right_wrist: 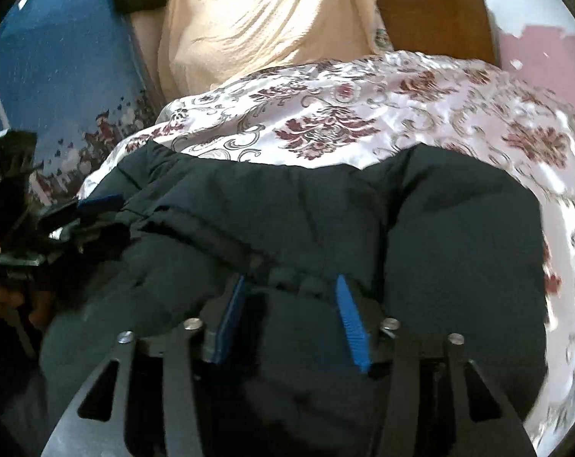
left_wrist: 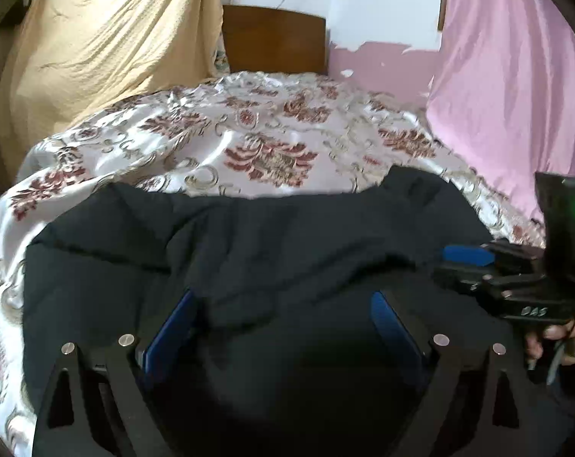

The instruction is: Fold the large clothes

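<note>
Broadly: one bed [left_wrist: 249, 141] under a floral satin cover fills both views, with a wooden headboard [left_wrist: 274, 40] at the far end. One cream drape [left_wrist: 108, 45] hangs on one side, one pink drape [left_wrist: 516, 72] on the other.

One large dark garment [left_wrist: 249, 251], padded, jacket-like, lies spread across the near part of the bed, its far edge running roughly straight across the cover. Whether it is already doubled over I cannot tell.

Two grippers, one per hand. Left gripper [left_wrist: 283, 327]: jaws spread wide, dark cloth below and between them, the pads not pressing on it. Right gripper [right_wrist: 291, 320]: jaws partly apart over a bunched ridge of the garment, and no pinch shows there either. In the left view a hand [left_wrist: 569, 339] grips the right tool's handle.

Judgement: a release, with the garment laid down between folds. Next move likely calls for picking a fresh edge or corner on each side, pinching through the thick padding, and carrying both ends over evenly so the bulk does not slide on the slick cover.
</note>
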A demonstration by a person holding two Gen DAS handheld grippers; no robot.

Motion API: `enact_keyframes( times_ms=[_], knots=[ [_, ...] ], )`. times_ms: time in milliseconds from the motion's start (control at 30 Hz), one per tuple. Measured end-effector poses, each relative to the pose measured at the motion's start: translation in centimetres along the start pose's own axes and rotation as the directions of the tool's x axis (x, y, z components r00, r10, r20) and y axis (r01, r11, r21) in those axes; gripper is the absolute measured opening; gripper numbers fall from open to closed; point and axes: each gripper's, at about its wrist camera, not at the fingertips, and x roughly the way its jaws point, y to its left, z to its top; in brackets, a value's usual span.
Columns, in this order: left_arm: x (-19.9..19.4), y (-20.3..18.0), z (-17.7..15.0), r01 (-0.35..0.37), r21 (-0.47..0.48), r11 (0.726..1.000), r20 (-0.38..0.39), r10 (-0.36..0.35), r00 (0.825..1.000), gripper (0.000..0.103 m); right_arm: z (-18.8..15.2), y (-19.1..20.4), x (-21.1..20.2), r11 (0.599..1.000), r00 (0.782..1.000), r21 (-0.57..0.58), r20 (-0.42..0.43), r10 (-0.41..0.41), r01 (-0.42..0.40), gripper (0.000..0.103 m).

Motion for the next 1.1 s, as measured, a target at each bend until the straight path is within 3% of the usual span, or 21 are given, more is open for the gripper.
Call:
enact_keyframes(
  times_ms=[267, 400, 500, 767, 1100],
  knots=[
    [-3.5, -0.2, -1.7, -0.015, -0.125, 0.992, -0.003, 0.014, 1.0, 0.093, -2.3, 0.3, -3.7, 0.998, 1.0, 0.064, 0.0, -0.022, 0.022, 0.073],
    [-5.4, -0.9, -1.9, -0.03, -0.153, 0.988, -0.009, 0.029, 1.0, 0.094, -2.8, 0.6, -6.1, 0.997, 0.999, 0.074, 0.016, -0.034, 0.033, 0.074],
    [-7.6, -2.0, -2.2, -0.055, -0.151, 0.987, 0.013, 0.058, 0.998, 0.103, -3.1, 1.0, -8.2, 0.996, 0.999, 0.087, 0.036, -0.033, 0.03, 0.077],
    [-15.0, -4.5, -3.2, -0.101, -0.165, 0.981, 0.103, 0.119, 0.988, 0.103, -3.8, 3.2, -14.5, 0.997, 0.993, 0.072, 0.113, -0.045, 0.037, 0.089],
    [-23.2, -8.5, -5.3, -0.163, -0.142, 0.976, 0.186, 0.188, 0.964, 0.103, -5.8, 7.2, -22.3, 0.997, 0.977, 0.002, 0.201, -0.075, 0.076, 0.09]
  ],
)
